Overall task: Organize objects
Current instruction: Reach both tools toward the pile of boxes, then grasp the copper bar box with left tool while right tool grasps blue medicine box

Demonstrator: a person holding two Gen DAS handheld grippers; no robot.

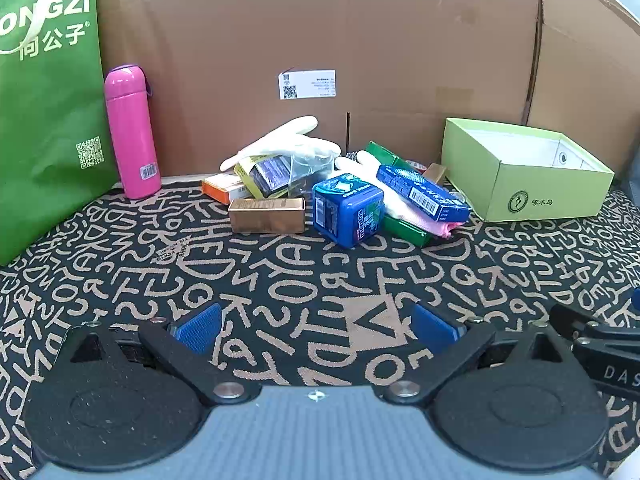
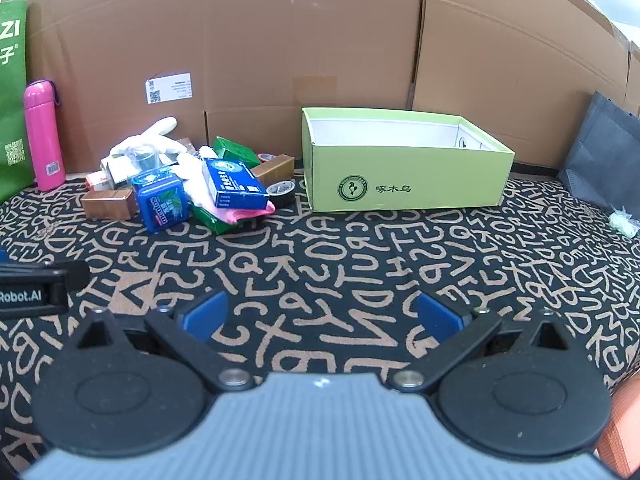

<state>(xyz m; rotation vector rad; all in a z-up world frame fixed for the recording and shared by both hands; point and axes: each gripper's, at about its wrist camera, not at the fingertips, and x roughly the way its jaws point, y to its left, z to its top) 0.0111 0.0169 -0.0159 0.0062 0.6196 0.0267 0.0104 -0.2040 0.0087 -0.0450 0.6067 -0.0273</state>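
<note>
Both the left gripper (image 1: 316, 328) and right gripper (image 2: 324, 316) gape wide, holding nothing; the clutter pile (image 1: 340, 192) lies well ahead, beside the green shoebox (image 2: 404, 184) near the carpet's (image 2: 360, 256) far edge.

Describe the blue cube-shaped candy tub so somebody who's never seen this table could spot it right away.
Find the open light green box against the cardboard wall; a pile of small packages lies to its left. At the pile's front edge sits the blue candy tub, the only rounded cube there, beside a flat copper-coloured carton.
</note>
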